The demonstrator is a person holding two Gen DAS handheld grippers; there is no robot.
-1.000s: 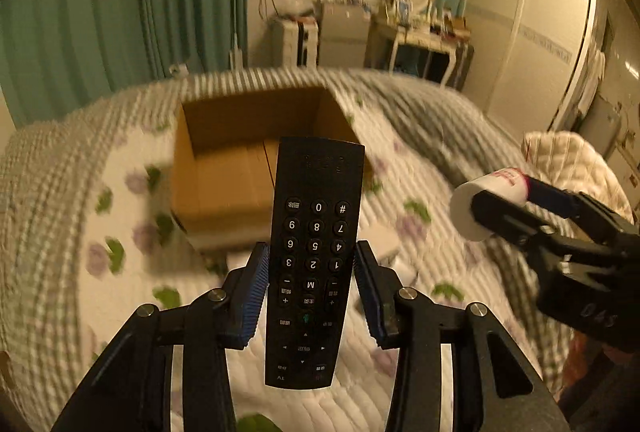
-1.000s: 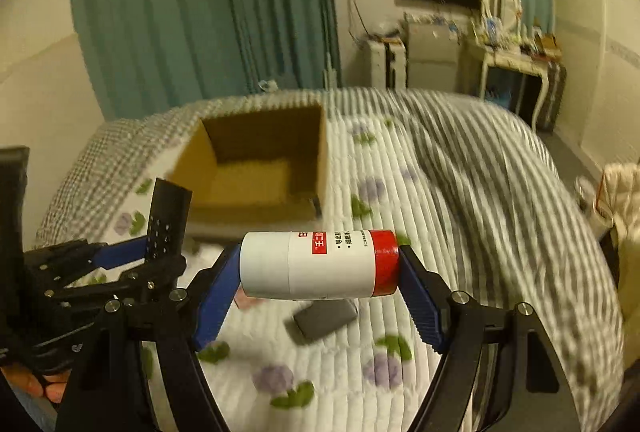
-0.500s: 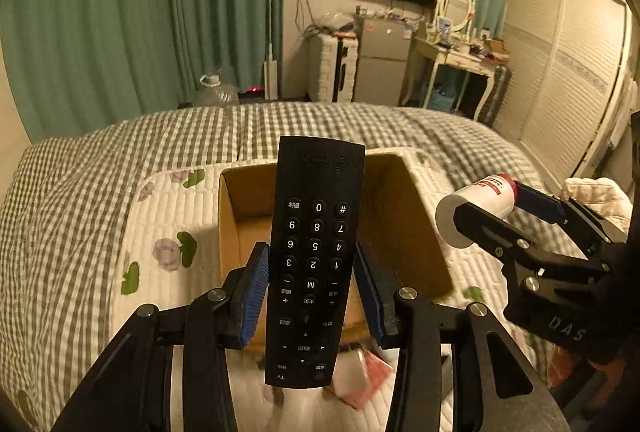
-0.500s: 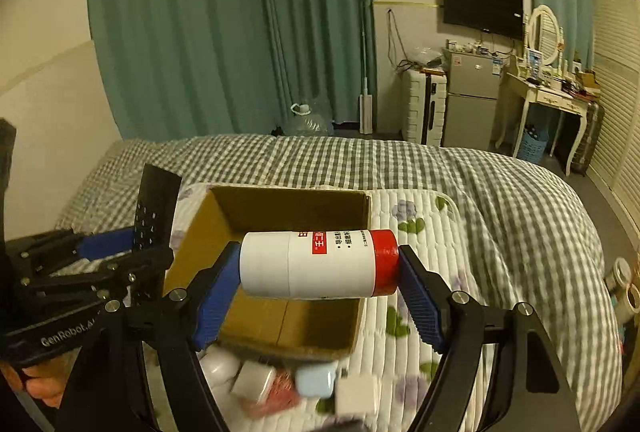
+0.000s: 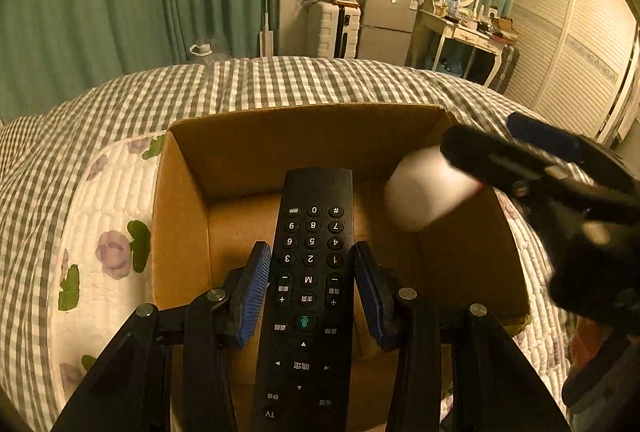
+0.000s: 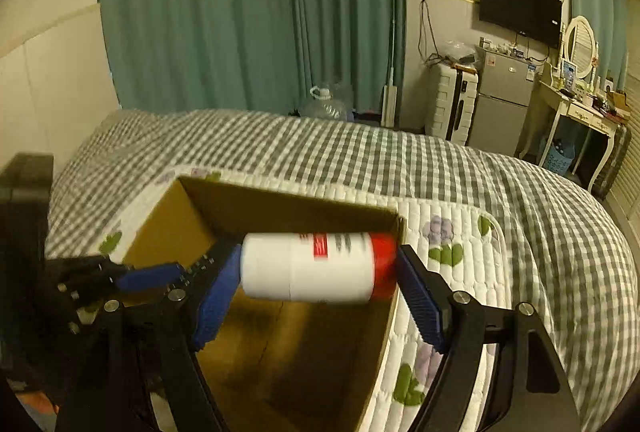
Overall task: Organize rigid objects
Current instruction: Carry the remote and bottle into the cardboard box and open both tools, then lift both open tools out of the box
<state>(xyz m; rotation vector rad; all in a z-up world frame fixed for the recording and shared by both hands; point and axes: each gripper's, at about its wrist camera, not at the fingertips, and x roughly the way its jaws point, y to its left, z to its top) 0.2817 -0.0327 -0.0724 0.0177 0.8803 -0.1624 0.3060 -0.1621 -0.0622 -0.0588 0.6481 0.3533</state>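
Both grippers over the box, remote clamped and bottle getting let go

Nearest to me, my left gripper is closed tight on the black remote, blue pads on both its long edges, keypad facing up, its far end hanging over the open cardboard box. Over on my right gripper the jaws are opening: the white bottle with the red cap sits sideways between them, blurred, with a gap at the cap-end pad, right above the box interior. The box sits on the flowered quilt on the bed; past that it's the checked blanket, then green curtains and a wall TV.
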